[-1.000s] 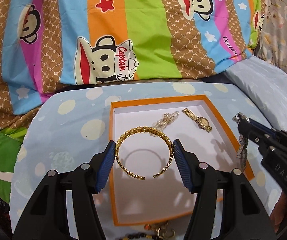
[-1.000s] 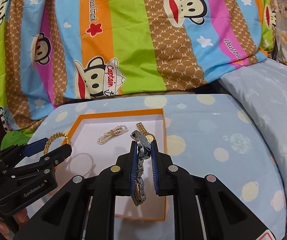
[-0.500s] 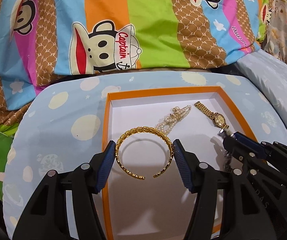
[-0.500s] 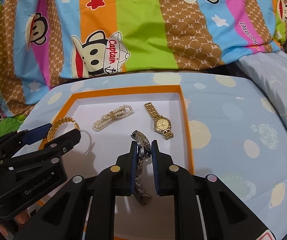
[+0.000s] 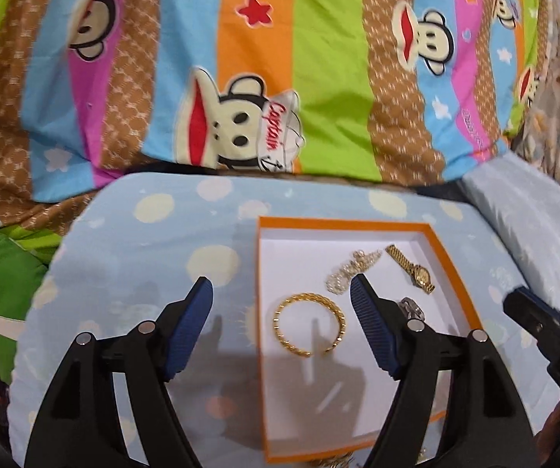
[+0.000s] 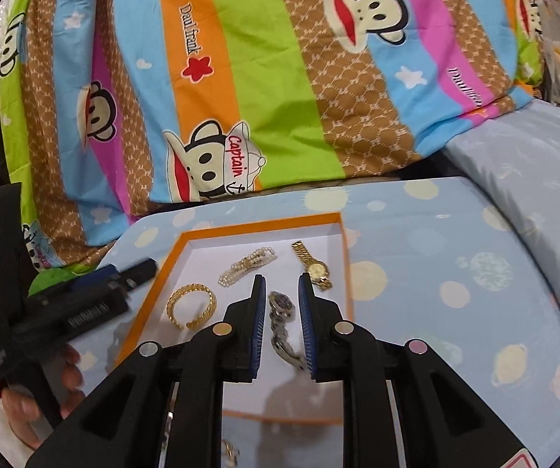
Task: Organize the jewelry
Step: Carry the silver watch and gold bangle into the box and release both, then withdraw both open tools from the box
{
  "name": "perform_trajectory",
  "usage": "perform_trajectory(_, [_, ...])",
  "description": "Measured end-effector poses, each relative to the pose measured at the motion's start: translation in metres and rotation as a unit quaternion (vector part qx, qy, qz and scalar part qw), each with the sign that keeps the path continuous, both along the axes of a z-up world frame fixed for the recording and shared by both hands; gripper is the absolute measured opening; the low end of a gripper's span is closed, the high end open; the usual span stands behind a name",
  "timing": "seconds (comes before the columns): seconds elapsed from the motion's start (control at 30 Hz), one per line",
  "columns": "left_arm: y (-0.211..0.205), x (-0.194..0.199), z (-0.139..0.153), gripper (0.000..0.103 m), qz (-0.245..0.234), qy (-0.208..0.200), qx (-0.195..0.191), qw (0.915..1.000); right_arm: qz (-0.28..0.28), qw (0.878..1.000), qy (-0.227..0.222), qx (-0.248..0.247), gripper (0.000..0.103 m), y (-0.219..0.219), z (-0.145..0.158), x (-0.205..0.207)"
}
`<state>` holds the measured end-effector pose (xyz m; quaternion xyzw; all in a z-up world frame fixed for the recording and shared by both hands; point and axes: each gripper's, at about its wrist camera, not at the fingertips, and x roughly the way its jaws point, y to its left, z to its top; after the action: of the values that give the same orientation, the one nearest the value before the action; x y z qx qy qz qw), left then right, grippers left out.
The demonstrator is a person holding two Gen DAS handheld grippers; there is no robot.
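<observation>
Jewelry now lies loose in the box [image 5: 457,284]: the left tongs [image 5: 281,304] have let go of the bangle [image 5: 310,324] and stand wide open, the bangle resting just ahead of their right finger; the right tongs [image 6: 281,304] have released the silver watch [image 6: 281,323], which lies between their parted fingers, untouched; 4 pieces sit inside, with pearls [image 6: 246,266] and gold watch [image 6: 313,265] beyond; more pieces seem to wait below the box's near edge.
</observation>
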<state>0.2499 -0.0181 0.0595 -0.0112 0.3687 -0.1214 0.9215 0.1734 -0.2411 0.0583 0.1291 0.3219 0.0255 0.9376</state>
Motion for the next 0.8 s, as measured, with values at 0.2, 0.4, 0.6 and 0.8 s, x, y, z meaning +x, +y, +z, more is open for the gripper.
perform_trajectory(0.2, [0.039,-0.037,0.011,0.071,0.011,-0.007,-0.005,0.9999,0.003,1.000,0.015,-0.011,0.024,0.005,-0.013,-0.050])
perform_trajectory(0.4, [0.052,-0.082,-0.009,0.071,0.000,0.017,0.004,0.9998,0.019,0.998,0.052,0.001,0.024,0.024,-0.042,-0.080])
perform_trajectory(0.6, [0.051,-0.114,-0.038,0.072,-0.012,0.041,0.005,0.9991,0.030,0.997,0.068,-0.014,0.024,0.045,-0.058,-0.090])
perform_trajectory(0.8, [0.044,-0.132,-0.057,0.082,-0.026,0.054,0.014,0.9981,0.033,0.997,0.074,-0.017,0.024,0.054,-0.067,-0.093])
